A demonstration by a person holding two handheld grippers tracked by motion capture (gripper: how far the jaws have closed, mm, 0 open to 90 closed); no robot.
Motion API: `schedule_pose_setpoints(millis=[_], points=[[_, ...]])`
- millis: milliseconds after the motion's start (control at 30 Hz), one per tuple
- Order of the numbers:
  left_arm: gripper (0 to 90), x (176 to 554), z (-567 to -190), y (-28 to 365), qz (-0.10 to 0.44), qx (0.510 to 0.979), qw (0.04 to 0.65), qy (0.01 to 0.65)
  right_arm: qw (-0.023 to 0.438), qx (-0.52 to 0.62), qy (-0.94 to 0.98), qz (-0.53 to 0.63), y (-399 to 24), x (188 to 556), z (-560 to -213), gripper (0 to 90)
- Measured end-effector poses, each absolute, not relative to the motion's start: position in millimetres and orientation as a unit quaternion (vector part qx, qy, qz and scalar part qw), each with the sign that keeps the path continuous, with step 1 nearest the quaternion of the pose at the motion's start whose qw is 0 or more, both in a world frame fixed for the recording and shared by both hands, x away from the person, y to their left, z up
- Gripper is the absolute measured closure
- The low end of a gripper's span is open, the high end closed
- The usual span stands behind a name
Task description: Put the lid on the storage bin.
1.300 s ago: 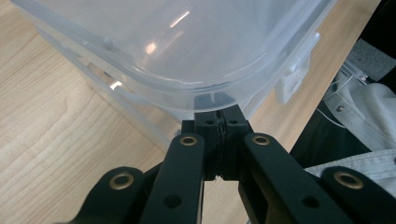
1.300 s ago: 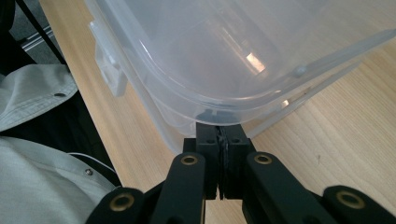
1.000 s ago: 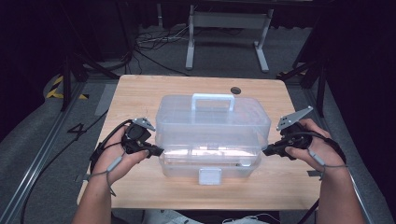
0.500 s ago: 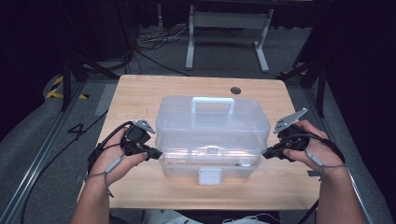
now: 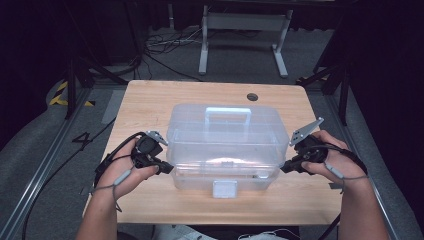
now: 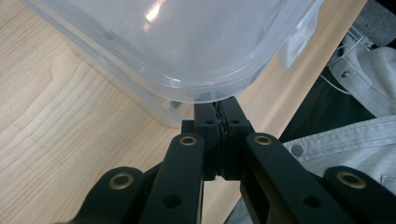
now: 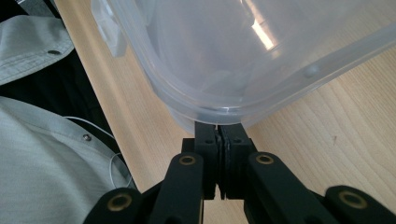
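Light wooden table (image 5: 150, 105) bearing a clear plastic storage box with moulded lid handle (image 5: 225, 145) at its centre, both tools set at the box ends
Left gripper (image 5: 167, 169) and right gripper (image 5: 284, 169), jaws pressed together on nothing, tuck tips under the lid rim; judged step: bracing to lift; next move calls for an even, simultaneous raise

The storage box (image 5: 223, 145) is clear plastic, smooth and glossy, catching bright glints on its lid; its handle (image 5: 228, 114) and front latch (image 5: 224, 188) look milkier; the table (image 5: 150, 102) is pale wood with visible grain and a matt finish; the left gripper (image 6: 218, 105) and right gripper (image 7: 218, 128) are matt black plastic with brass-coloured rivets; the shirt (image 7: 42, 135) is light woven cloth.
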State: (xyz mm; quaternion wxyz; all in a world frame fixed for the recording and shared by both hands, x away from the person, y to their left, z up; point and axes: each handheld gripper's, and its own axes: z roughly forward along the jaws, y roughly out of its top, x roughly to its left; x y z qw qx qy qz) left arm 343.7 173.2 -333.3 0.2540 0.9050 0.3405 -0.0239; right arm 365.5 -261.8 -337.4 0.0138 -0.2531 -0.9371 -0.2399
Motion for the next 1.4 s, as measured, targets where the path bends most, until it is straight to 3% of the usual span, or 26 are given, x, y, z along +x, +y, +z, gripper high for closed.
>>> schedule_pose_setpoints(millis=[1400], points=[[87.6,349,-350,166,-0.046,0.922,0.179,0.339,0.044,-0.239,-0.952,-0.189,-256,370,-355,86.3]])
